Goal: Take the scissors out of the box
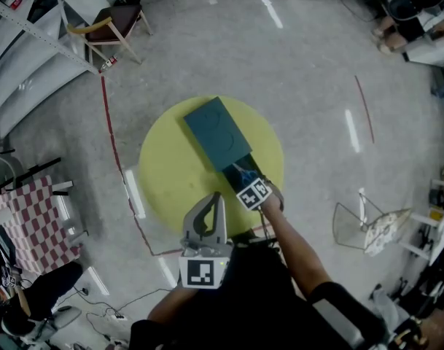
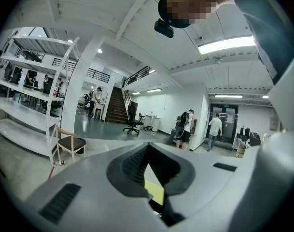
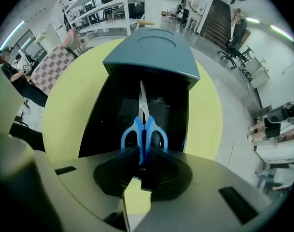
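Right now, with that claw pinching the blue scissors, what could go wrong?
The right gripper pinches the scissors only between their handle loops, so they might swivel or slip. The blade tips point toward the teal lid of the box and could catch if lifted steeply. The left gripper is off the box, so it may slide.

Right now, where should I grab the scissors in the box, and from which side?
Grip the scissors where the blue handle loops meet, from the open end of the box: blades point inward under the lid. The right tool is shut there.
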Motion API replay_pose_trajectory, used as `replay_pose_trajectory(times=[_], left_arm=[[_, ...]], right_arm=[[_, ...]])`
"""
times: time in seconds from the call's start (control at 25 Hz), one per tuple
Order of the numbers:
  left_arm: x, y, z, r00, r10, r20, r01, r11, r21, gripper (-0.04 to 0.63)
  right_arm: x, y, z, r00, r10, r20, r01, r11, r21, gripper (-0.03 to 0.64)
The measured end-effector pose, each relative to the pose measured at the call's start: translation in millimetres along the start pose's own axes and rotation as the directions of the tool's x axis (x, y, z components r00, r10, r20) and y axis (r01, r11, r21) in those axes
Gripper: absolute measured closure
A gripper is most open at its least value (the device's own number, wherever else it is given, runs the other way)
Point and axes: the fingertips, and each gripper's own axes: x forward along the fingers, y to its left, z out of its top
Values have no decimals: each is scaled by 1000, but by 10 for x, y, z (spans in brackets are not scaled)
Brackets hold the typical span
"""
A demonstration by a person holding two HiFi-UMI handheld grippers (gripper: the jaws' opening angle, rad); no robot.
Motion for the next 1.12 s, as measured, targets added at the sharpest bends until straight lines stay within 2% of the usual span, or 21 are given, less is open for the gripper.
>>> replay_pose_trajectory(times=[0.28,0.64,0.8,1.12], left_arm=[[-88,14,12,1000,12,16,-12,1000,-1,597],[-227,-18,60,999,-3,51,4,1000,-6,597],[-306,-70,66,999,-15,50,16,1000,-4,597],[-414,-198,121,996,-27,86,27,1000,6,597]], right_arm=[[-120,63,40,1000,11,24,-11,1000,0,553],[-343,70,-30,999,-21,32,21,1000,6,554],[-493,39,-123,999,-41,34,40,999,29,554],[-749,-14,-266,993,-42,109,29,993,117,554]])
